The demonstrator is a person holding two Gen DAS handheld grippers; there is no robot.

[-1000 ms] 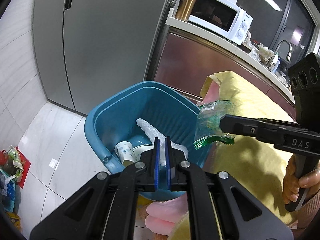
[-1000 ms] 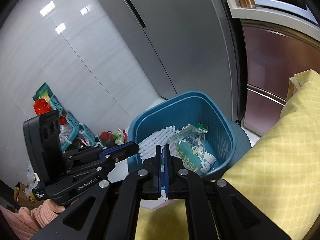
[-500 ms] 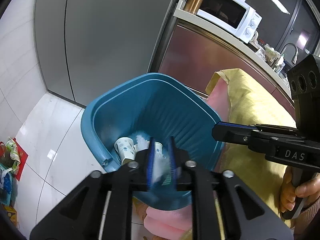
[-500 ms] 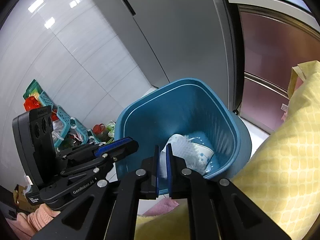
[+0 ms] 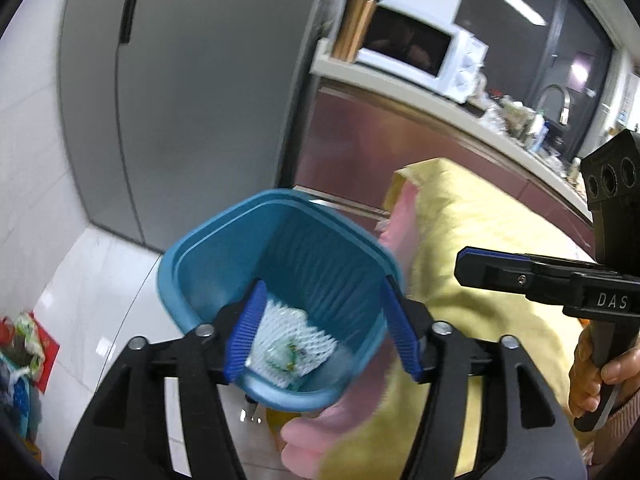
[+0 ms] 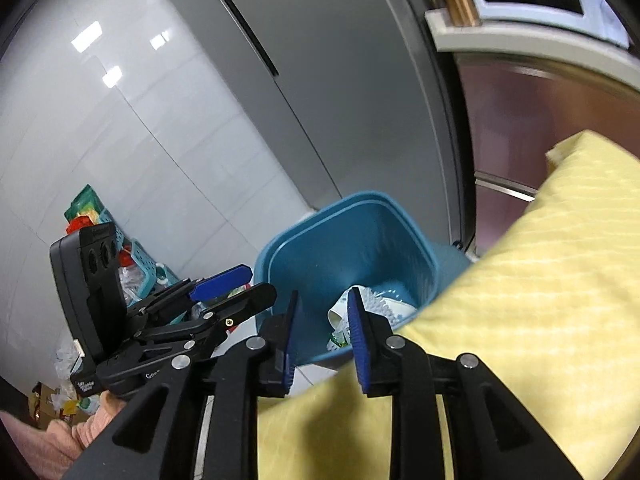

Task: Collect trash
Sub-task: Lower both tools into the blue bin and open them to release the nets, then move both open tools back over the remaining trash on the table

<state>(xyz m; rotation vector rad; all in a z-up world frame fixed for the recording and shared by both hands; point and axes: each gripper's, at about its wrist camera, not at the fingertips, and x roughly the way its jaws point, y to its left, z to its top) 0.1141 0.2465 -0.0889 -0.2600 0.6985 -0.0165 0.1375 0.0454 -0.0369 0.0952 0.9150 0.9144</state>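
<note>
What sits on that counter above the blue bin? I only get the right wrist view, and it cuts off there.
Observer: The left wrist view shows a white microwave on the counter, with a copper-coloured canister beside it.
Operator: Anything further along?
Observer: Yes, a curved metal tap among some clutter, too blurred to name.
Operator: And who holds my tool?
Observer: A bare hand wraps around the handle of the right gripper, whose jaws stand open.
</note>
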